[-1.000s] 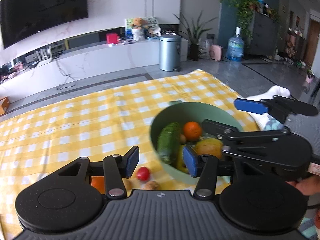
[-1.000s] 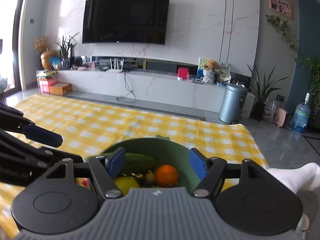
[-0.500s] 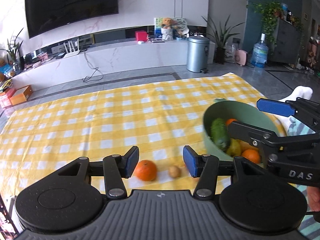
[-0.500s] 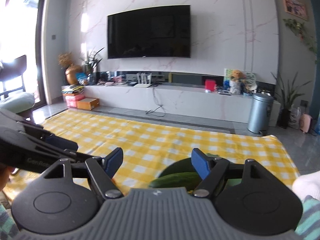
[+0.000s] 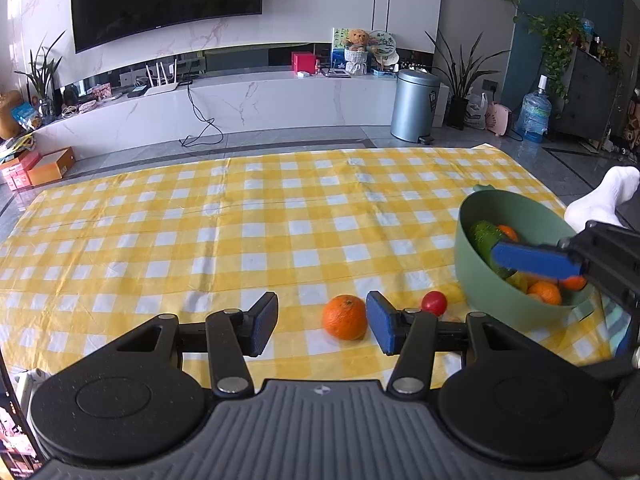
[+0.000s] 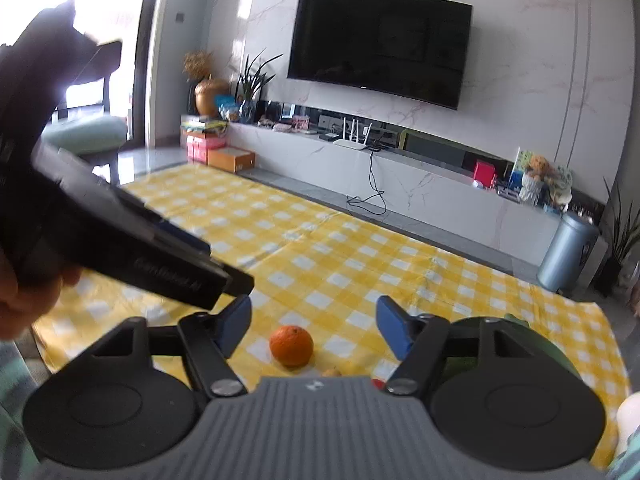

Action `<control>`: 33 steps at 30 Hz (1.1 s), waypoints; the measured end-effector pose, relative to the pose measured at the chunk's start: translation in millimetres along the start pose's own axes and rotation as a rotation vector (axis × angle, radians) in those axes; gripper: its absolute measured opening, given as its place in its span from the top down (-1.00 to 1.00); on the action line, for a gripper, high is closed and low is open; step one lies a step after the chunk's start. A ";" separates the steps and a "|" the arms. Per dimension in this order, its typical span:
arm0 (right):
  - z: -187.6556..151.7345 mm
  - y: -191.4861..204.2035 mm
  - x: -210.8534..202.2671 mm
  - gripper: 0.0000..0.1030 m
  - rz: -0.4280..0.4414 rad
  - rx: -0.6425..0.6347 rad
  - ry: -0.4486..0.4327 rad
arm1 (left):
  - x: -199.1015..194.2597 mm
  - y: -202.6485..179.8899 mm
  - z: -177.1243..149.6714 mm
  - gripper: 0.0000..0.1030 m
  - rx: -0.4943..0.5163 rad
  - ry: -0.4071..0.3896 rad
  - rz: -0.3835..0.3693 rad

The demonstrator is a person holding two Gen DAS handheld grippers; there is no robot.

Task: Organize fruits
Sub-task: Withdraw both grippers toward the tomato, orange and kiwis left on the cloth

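A loose orange (image 5: 345, 317) lies on the yellow checked cloth (image 5: 240, 240), framed by the fingers of my left gripper (image 5: 322, 328), close to its right pad; the gripper is open. A red tomato (image 5: 434, 303) rests beside the green bowl (image 5: 492, 292), which holds a cucumber (image 5: 486, 236) and several oranges. A blue pad (image 5: 536, 260) of my right gripper hangs over the bowl. In the right wrist view, the right gripper (image 6: 315, 330) is closing its jaws, with the orange (image 6: 291, 345) on the cloth between them, untouched. A small brown fruit (image 6: 332, 372) peeks out below.
A person's white-socked foot (image 5: 604, 200) rests at the cloth's right edge behind the bowl. The left gripper's black body (image 6: 140, 256), held by a hand (image 6: 24, 292), fills the left of the right wrist view. A TV bench (image 5: 240, 100) and bin (image 5: 414, 106) stand beyond the cloth.
Both grippers swung left, away from the bowl, which now sits at the right of both views. The loose orange came between each gripper's fingers. The right jaws narrowed a little.
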State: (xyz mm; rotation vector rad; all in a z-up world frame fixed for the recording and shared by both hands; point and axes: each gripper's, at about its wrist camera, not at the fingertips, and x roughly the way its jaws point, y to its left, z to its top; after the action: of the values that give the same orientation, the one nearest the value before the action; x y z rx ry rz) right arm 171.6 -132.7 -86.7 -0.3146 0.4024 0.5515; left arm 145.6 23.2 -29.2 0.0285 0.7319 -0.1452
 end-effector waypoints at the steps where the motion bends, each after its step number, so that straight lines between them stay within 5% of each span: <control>1: -2.7 7.3 2.0 -0.09 -0.003 -0.031 0.005 | 1.0 1.6 -1.7 -0.17 0.006 -0.004 -0.004; 13: -32.9 26.0 51.7 0.36 -0.110 -0.145 0.206 | 32.8 6.2 -22.8 -0.16 0.066 0.006 -0.090; 27: -63.2 18.7 78.3 0.38 -0.257 -0.191 0.311 | 68.4 -11.3 -40.2 -0.17 0.144 -0.043 -0.109; 33: -67.7 9.5 79.6 0.38 -0.273 -0.160 0.320 | 79.0 -7.1 -40.2 -0.22 0.079 -0.062 -0.115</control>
State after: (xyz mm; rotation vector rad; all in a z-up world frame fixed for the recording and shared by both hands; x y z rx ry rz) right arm 209.0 -116.5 -183.3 -0.6057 0.6150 0.2649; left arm 175.9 9.6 -111.7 0.0569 0.6657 -0.2834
